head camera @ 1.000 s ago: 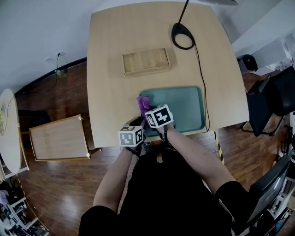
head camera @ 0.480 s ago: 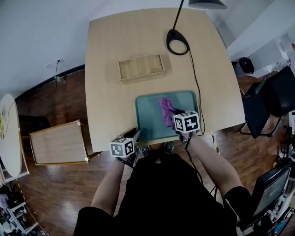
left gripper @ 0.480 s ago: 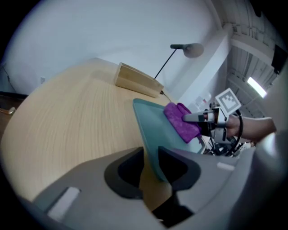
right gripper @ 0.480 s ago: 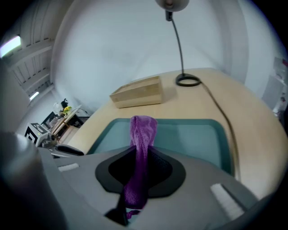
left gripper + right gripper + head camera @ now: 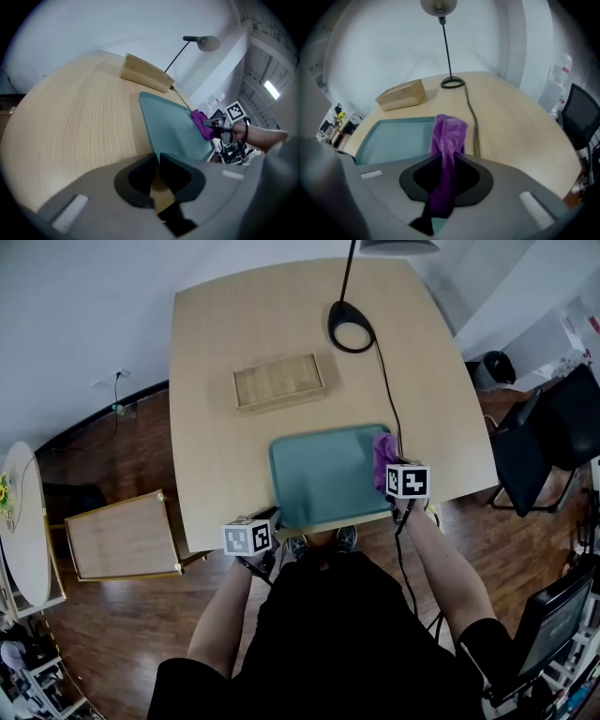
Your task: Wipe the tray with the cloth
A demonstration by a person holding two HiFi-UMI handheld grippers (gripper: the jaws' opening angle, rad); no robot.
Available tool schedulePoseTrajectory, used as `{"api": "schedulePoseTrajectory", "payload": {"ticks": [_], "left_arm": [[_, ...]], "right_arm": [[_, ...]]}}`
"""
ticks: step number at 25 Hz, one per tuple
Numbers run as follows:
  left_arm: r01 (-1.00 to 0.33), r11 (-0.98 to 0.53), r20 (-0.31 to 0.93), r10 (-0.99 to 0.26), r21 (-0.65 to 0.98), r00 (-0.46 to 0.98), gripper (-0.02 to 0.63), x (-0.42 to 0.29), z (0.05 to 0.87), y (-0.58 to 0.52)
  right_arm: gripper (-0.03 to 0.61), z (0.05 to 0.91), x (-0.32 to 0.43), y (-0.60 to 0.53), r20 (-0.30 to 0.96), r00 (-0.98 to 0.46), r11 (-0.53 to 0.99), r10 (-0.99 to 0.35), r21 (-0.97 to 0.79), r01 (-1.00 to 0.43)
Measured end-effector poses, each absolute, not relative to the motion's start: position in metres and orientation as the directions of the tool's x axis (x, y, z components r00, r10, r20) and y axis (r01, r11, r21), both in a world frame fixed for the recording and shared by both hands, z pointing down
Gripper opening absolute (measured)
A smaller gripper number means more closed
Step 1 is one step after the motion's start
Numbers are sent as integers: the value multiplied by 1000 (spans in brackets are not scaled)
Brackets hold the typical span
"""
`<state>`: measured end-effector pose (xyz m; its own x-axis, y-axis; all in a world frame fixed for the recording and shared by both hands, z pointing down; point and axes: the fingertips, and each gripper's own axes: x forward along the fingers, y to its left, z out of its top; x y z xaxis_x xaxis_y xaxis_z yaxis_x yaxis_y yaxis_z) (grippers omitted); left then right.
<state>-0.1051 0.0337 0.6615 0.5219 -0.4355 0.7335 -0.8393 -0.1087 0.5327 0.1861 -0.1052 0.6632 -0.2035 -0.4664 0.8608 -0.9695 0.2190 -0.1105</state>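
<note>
Right gripper view: fingers (image 5: 471, 176) nearly together, pinching purple cloth (image 5: 449, 133).

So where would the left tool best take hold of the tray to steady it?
Probably the raised rim at the near-left corner of the tray, approached from the near edge of the table. The tray lies flat, so only its thin rim offers a pinch; that corner lies by the left tool and away from the cloth.

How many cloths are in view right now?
1: the purple cloth, pinched in the jaws of the right gripper, at the right edge of the tray. No other cloth shows on the table.
</note>
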Motion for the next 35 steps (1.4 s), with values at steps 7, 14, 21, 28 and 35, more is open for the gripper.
{"api": "schedulePoseTrajectory", "payload": {"ticks": [7, 14, 21, 28, 35], "left_arm": [[-809, -81, 707, -440, 583, 554, 57, -104, 661, 33], [-803, -85, 702, -439, 589, 561, 58, -102, 662, 30], [-836, -100, 736, -426, 540, 527, 58, -101, 661, 29], [-847, -106, 746, -426, 521, 512, 60, -106, 658, 27], [-851, -115, 759, -402, 512, 512, 61, -102, 662, 30]], "right_arm": [[57, 662, 93, -75, 844, -349, 372, -406, -196, -907], [57, 664, 17, -55, 847, -416, 502, -331, -215, -838], [57, 659, -43, -39, 835, -460, 584, -302, -220, -782], [57, 659, -94, -13, 812, -550, 666, -198, -300, -683], [57, 653, -35, -19, 826, -515, 644, -229, -268, -716]]}}
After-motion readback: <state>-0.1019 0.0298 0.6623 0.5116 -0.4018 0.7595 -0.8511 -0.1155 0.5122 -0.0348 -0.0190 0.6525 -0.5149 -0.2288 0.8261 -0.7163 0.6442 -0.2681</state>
